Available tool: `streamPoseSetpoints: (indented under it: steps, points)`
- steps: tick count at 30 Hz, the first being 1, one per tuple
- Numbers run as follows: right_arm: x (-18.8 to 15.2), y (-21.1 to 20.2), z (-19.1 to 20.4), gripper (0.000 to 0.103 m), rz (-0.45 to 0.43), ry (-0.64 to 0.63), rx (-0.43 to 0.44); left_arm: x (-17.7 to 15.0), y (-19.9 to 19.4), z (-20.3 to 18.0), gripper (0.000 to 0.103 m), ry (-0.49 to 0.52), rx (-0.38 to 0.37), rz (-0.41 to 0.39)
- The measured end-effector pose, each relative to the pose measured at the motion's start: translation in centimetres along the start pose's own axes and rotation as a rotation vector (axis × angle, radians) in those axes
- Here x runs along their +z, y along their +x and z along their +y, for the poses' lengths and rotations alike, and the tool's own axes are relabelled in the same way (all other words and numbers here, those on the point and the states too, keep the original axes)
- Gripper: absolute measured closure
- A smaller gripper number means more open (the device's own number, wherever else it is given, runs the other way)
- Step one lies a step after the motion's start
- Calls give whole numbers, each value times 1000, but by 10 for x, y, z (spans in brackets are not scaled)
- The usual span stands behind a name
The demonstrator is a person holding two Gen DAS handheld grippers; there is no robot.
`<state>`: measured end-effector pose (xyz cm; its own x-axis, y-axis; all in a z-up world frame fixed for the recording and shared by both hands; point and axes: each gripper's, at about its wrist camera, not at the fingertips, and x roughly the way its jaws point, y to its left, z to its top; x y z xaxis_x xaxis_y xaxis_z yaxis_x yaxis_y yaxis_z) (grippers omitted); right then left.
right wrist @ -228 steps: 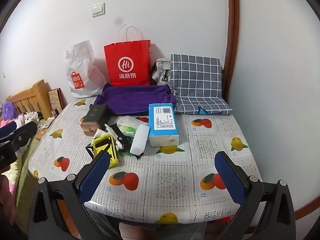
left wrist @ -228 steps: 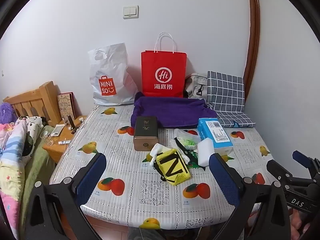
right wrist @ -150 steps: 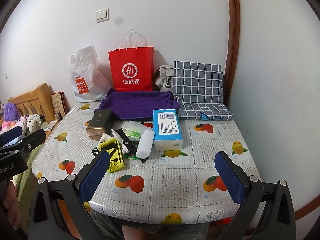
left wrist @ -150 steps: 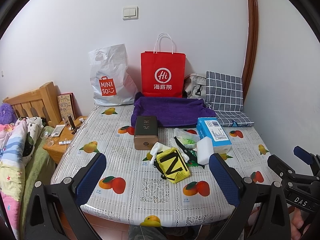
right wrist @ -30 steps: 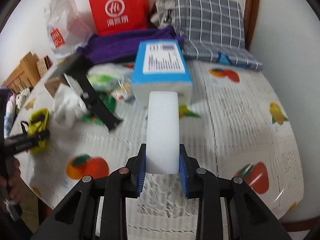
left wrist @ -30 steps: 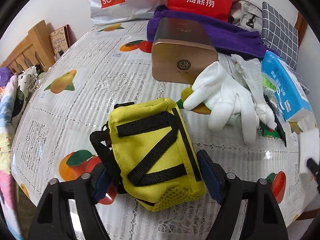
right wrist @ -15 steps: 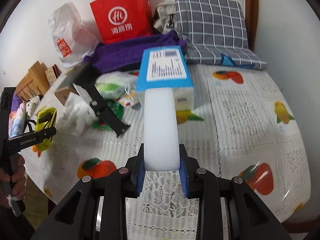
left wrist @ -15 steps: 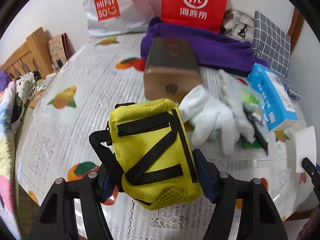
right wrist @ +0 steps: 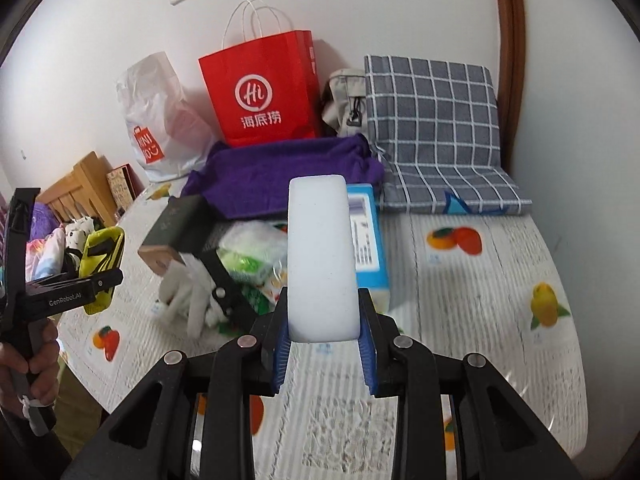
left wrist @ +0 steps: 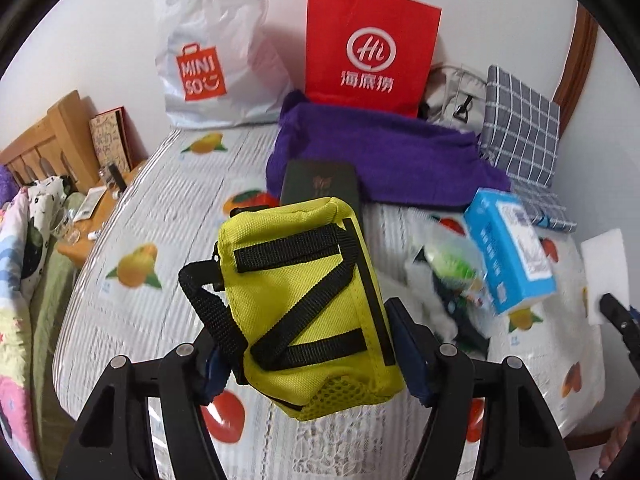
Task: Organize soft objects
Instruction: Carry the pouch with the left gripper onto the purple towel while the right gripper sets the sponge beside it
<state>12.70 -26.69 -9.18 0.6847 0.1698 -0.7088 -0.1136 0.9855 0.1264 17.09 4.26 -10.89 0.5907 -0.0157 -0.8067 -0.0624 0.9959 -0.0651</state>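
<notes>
Both soft items clamped and held clear of the table, one per gripper.

The yellow pouch (left wrist: 308,304) was gripped across its width by the left gripper (left wrist: 310,350), pads pressed into its sides, its black strap hanging to the left of the jaws. The white sponge (right wrist: 322,256) was pinched at its near end by the right gripper (right wrist: 324,344), the rest sticking out ahead of the jaws. White gloves (right wrist: 188,292) were left on the table (right wrist: 480,280) ahead, between both grippers. End grips probably chosen for easy drop-off.
</notes>
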Motion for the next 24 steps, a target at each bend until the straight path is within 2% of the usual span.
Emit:
streamPoseSetpoints:
  steps: [13,24]
  points:
    - [69,12,11,73,-53,-35,6,61,6,1,36,34,11,-61]
    - [126,51,10,73,-53,-31,4,118,30,3,35,33,45,-75]
